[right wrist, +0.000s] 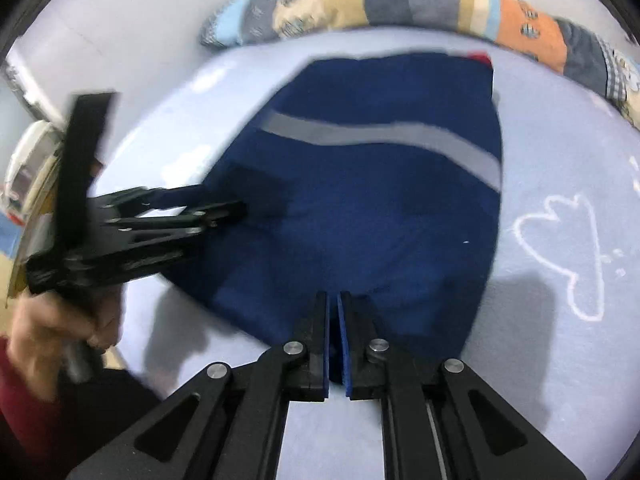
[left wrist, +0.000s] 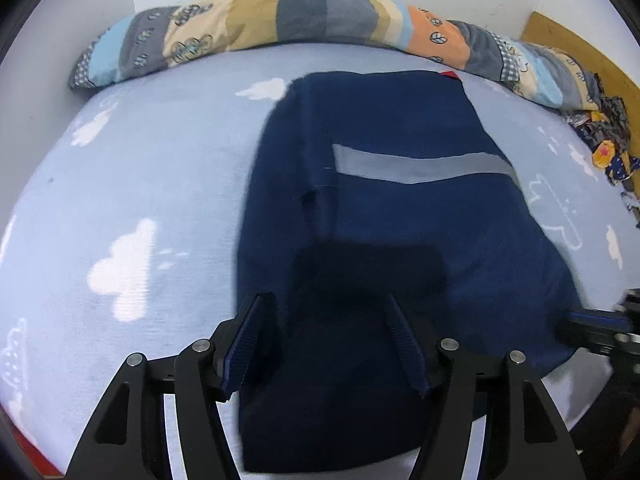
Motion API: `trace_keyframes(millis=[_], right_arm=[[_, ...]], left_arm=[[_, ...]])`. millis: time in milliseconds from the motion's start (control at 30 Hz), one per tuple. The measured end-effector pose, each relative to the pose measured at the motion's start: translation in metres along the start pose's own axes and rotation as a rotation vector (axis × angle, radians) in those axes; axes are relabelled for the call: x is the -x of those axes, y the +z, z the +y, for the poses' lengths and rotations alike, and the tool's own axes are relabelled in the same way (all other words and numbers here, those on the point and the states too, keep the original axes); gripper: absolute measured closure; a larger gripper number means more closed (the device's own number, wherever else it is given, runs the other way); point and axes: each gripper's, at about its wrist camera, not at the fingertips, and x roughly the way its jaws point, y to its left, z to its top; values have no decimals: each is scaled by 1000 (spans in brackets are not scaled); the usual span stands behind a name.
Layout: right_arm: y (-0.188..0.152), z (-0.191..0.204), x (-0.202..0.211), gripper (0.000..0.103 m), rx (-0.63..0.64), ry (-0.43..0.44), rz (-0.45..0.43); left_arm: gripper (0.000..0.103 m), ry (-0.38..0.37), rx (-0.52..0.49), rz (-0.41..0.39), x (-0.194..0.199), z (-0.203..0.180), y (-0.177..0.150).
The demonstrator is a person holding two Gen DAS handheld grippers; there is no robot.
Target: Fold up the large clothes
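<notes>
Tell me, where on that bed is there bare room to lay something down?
Bare sheet lies left of the navy garment, up to the patchwork bolster. A narrower strip runs along its right. The far right corner is crowded with patterned fabric, and both grippers work the near edge.

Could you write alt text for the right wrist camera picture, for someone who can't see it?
A navy garment with a grey stripe lies partly folded on a pale blue cloud-print bedsheet. The right gripper is shut over its near edge, while the left gripper, held in a hand, reaches in from the left. A patchwork bolster lines the far wall.
</notes>
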Motion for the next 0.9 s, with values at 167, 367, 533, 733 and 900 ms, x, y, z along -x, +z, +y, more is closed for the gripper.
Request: trace_keyframes(millis=[167, 367, 533, 733, 900], right_arm=[[-27, -5, -16, 98, -14, -20, 56], [-2, -27, -13, 95, -99, 114, 51], [66, -57, 8, 93, -92, 27, -50], [133, -117, -59, 90, -176, -46, 29], [134, -134, -102, 93, -230, -24, 120]], left_arm=[[36, 16, 45, 56, -14, 6, -1], [39, -55, 113, -38, -3, 8, 17], [39, -125, 214, -90, -11, 12, 43], [36, -30, 229, 65, -70, 16, 58], [39, -32, 189, 70, -77, 13, 58]])
